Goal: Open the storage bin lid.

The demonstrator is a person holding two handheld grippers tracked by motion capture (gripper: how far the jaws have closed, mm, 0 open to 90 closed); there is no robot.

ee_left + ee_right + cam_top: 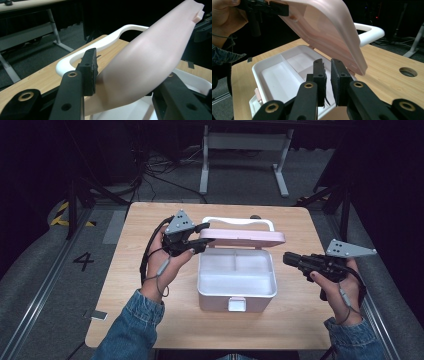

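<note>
Holding: the left gripper (199,239) is clamping the left edge of the one pink lid (245,237), its jaws standing on either side of that edge; in the left gripper view one pad (92,71) is pressing on the lid (150,62).
Lid: it is standing raised above the box (237,292), tilting back toward the far side, hinged along the box's rear edge.
Box: one white box is sitting near the middle of the tabletop (135,285), open to the camera.
Compartments: three are showing inside, two small ones at the back and one long one at the front, all looking bare.
Handle: one white handle (239,222) is lying behind the lid, over the far part of the tabletop.
Latch: one pale latch (237,304) is hanging on the front wall of the box.
Right gripper: the right gripper (287,258) is hovering just beside the box's right side, touching nothing; its jaws are standing slightly apart with a narrow gap, nothing between them, as the right gripper view (327,75) shows.
Hole: one round hole (408,72) is showing in the tabletop beyond the box.
Hands: two hands are gripping the tools, both sleeves in blue denim.
</note>
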